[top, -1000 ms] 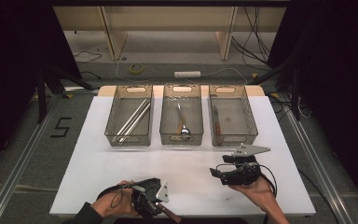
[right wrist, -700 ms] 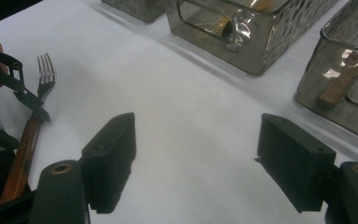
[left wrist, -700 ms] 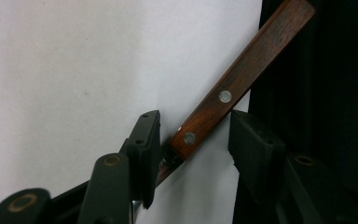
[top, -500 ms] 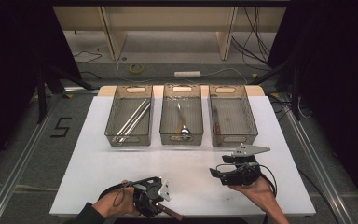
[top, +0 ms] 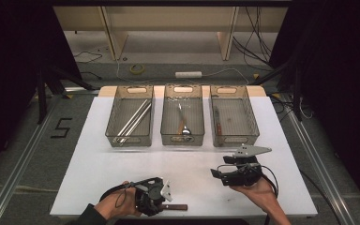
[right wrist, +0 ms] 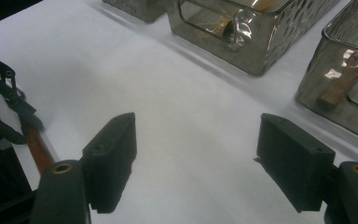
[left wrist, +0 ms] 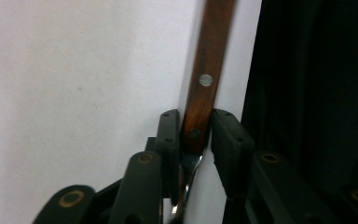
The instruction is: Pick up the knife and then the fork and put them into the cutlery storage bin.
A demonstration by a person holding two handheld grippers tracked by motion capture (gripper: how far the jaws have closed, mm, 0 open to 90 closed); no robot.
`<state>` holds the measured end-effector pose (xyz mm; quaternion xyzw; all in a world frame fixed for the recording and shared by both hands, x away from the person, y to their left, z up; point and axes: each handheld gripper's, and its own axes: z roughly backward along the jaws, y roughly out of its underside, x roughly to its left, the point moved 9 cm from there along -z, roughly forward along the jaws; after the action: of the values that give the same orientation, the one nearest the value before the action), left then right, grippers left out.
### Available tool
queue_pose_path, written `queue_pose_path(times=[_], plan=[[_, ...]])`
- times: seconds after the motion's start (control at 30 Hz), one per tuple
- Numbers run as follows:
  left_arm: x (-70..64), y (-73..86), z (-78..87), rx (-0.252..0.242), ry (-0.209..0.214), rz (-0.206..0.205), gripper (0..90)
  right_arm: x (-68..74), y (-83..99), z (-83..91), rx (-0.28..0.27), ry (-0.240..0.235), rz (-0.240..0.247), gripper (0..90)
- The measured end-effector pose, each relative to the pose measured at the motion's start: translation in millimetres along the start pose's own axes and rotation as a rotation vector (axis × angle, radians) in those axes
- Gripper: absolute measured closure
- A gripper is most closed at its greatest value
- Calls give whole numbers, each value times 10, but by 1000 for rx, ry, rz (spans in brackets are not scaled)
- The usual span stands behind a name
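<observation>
A utensil with a riveted brown wooden handle (left wrist: 204, 79) lies at the table's front edge (top: 174, 206). My left gripper (top: 161, 206) is shut on the handle's lower end (left wrist: 193, 135), where the metal part begins; what kind of utensil it is stays hidden. In the right gripper view that handle (right wrist: 38, 150) sticks out at the far left. My right gripper (top: 217, 174) hovers over the front right of the table, pointing left. It stands open (right wrist: 196, 140) with nothing between its fingers.
Three clear bins stand in a row at the back of the white table (top: 98, 159). The left bin (top: 130, 116) holds metal rods, the middle bin (top: 183, 117) a spoon, the right bin (top: 233, 117) a wooden-handled utensil. Past the handle the table drops off into darkness (left wrist: 317, 93).
The wooden handle has swung from pointing diagonally toward the front right to lying along the front edge. The left hand shifted slightly. The right gripper has stayed in place.
</observation>
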<state>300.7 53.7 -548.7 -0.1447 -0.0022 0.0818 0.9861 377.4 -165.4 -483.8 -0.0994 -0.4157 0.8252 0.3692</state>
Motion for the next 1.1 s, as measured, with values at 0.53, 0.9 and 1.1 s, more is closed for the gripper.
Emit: queue_pose_path(times=[0.53, 0.9, 1.1], plan=[[59, -3, 24, -27, 30, 116, 767, 66, -8, -9, -4, -24, 22, 298], [152, -24, 128, -77, 40, 221, 768, 375, -9, -83, 8, -101, 137, 297], [162, -48, 123, -86, 45, 233, 769, 600, 43, -182, 49, -140, 222, 297]])
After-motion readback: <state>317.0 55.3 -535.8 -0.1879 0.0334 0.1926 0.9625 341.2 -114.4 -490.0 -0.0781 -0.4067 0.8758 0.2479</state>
